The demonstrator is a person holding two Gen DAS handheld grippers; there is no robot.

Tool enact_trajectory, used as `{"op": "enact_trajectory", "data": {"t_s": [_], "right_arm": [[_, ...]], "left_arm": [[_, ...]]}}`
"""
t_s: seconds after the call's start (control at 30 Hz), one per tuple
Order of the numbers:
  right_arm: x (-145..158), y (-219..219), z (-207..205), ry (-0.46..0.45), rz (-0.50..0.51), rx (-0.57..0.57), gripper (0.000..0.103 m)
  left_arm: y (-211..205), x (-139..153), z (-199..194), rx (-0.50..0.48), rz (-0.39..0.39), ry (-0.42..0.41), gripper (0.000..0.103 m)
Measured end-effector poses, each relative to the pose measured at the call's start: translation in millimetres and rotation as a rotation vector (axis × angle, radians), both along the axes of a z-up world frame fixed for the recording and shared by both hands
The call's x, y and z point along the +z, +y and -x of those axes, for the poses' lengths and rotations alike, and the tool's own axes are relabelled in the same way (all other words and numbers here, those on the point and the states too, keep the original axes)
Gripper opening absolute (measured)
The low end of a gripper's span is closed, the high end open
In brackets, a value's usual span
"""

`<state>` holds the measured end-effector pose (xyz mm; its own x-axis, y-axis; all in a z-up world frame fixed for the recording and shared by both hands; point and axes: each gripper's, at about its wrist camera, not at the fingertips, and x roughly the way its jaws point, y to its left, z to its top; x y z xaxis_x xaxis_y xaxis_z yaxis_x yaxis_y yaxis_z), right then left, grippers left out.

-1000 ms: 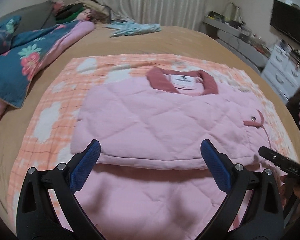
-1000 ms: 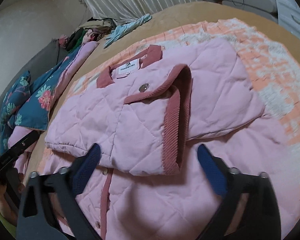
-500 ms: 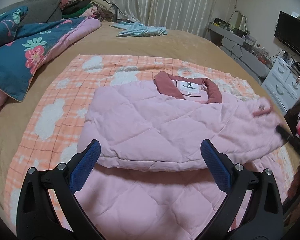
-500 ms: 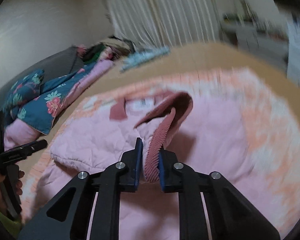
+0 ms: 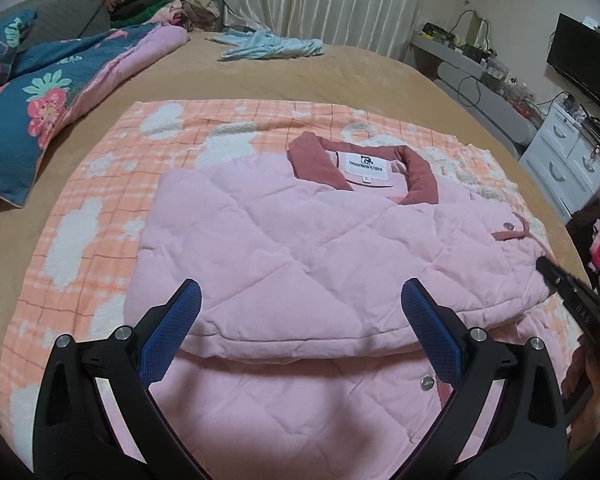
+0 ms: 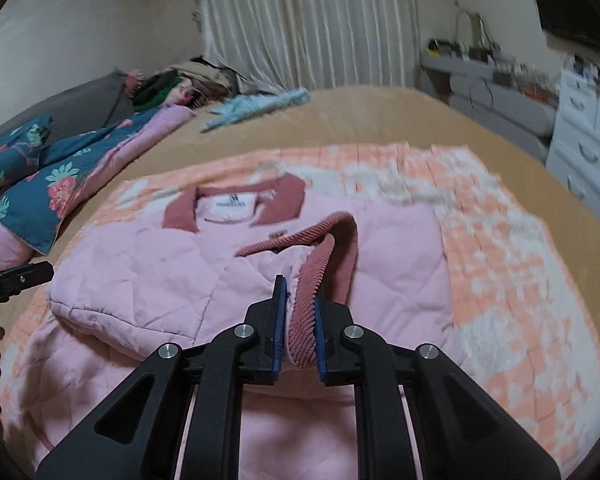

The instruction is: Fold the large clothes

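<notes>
I count one pink quilted jacket [image 5: 284, 248], one orange checked blanket [image 5: 112, 184] under it, and two hand-held grippers; the jacket lies on the blanket in the middle of the bed [image 5: 260, 76], its upper part folded over its lower part; its long axis runs from 6 o'clock to 12 o'clock in my left wrist view, with the dark pink collar [image 5: 418, 178] and white label at 12 o'clock, pointing towards the curtains [image 5: 340, 0]; one ribbed cuff [image 6: 312, 300] rises from the folded sleeve. My right hand-held gripper [image 6: 300, 320] is clenched on that cuff, the ribbed band pinched between its blue pads, at 6 o'clock in its own view. My left hand-held gripper [image 5: 300, 328] is released, its jaws wide apart above the fold edge with nothing between them. At 10 o'clock sits one floral quilt [image 5: 32, 100]; at 12 o'clock, one light blue garment [image 5: 268, 46]; at 3 o'clock, one white drawer unit [image 5: 568, 168].
</notes>
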<state>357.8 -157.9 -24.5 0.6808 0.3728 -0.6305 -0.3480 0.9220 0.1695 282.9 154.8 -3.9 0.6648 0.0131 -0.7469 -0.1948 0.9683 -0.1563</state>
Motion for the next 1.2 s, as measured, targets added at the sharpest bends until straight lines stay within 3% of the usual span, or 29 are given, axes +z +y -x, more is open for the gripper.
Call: {"op": "enact_trajectory", "data": {"t_s": [0.13,0.2,0.3,0.4,0.6,0.8,1.0,1.2], "right_arm": [[-6,-2,-1,0.07,-0.022,-0.003,0.024],[-1,-4,1,0.051,-0.023,-0.03,0.055],[13,-5,9,-0.016,-0.016,-0.049,0.06],[23,8,20,-0.08,0.013,0.01,0.067],[17,40,29,-0.079,0.076,0.129,0.069],[-6,57,23,0.017,0.077,0.191,0.07],[-40,58,8,0.154,0.096,0.16,0.07],[-56,62,4,0.163,0.12,0.136,0.07]], "left_arm": [[-2,-4,-6,-0.001,0.0,0.017,0.094],[-3,-7,-10,-0.007,0.009,0.031,0.094],[-5,-12,-16,-0.014,0.002,0.049,0.094],[-8,-17,-22,-0.027,0.007,0.065,0.094],[-12,-42,-31,-0.04,0.002,0.124,0.094],[-7,-60,-35,-0.046,0.019,0.149,0.094],[-3,-75,-37,-0.051,0.031,0.139,0.095],[-4,-81,-37,-0.052,0.025,0.126,0.095]]}}
